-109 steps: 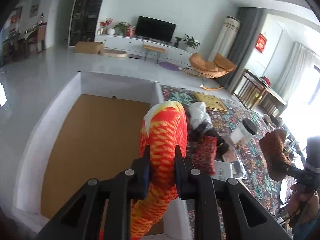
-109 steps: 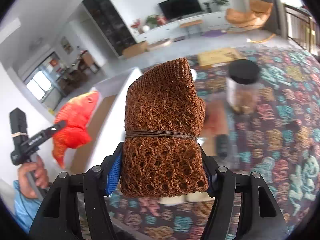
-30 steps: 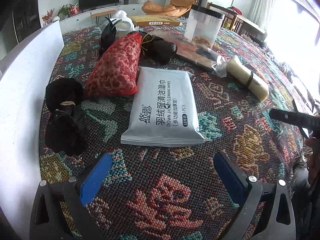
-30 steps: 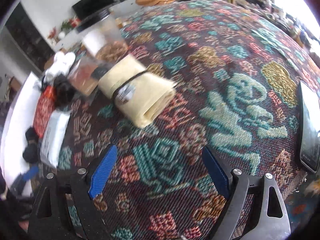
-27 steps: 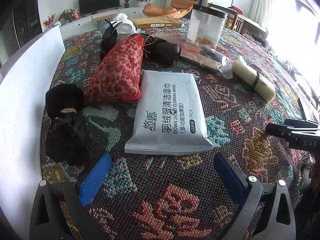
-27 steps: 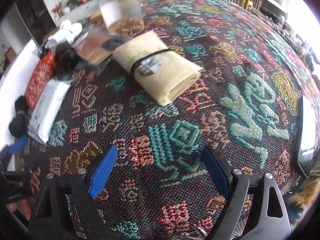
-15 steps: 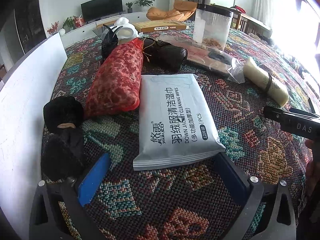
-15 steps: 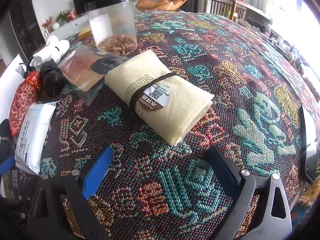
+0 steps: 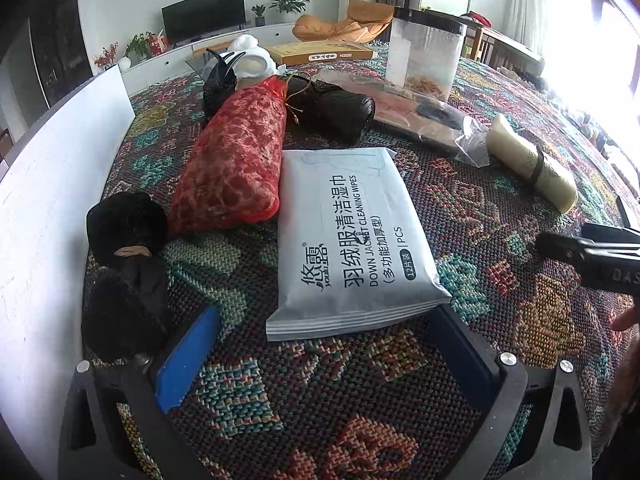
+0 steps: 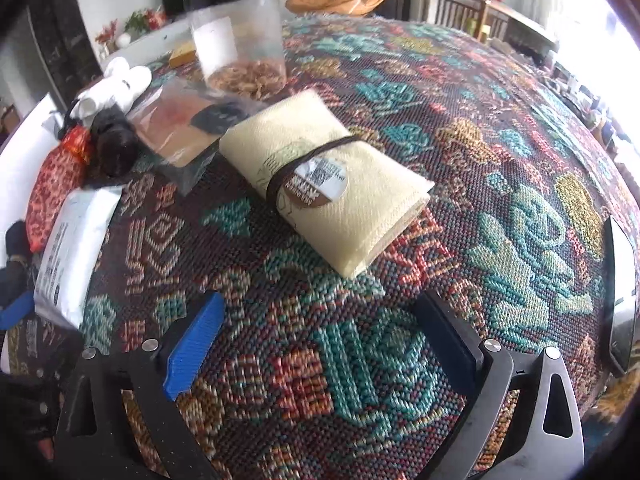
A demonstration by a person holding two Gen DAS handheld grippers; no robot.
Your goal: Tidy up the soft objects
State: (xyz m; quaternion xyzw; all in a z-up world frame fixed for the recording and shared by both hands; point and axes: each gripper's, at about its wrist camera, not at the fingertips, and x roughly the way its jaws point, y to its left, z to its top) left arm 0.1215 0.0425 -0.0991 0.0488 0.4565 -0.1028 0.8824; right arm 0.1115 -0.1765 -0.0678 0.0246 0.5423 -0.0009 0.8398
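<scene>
- The cream towel roll [image 10: 326, 196] lies in the middle of your right wrist view, tied with a dark band and flat on the patterned cloth [image 10: 500, 152].
- Your right gripper [image 10: 318, 330] is spread wide. Its jaws have just been opening. Nothing is between them, and the roll sits just above the gap, not touching.
- Your left gripper [image 9: 320, 340] is spread wide too. The near edge of the white wipes pack [image 9: 352, 244] sits between its fingertips; the right fingertip is right at the pack's corner, and you cannot tell if it touches.
- In the left view, the red net bag [image 9: 236, 164] touches the pack's left side. A black fuzzy bundle [image 9: 124, 272] lies at the lower left, next to the white box wall [image 9: 52, 208].
- The bare cloth at the lower right of the left view gives open room.
- In the right view, a dark phone [image 10: 620, 296] lies at the right edge, near the cloth's rim.
- A clear jar [image 10: 240, 32] stands at the top, behind the roll.
</scene>
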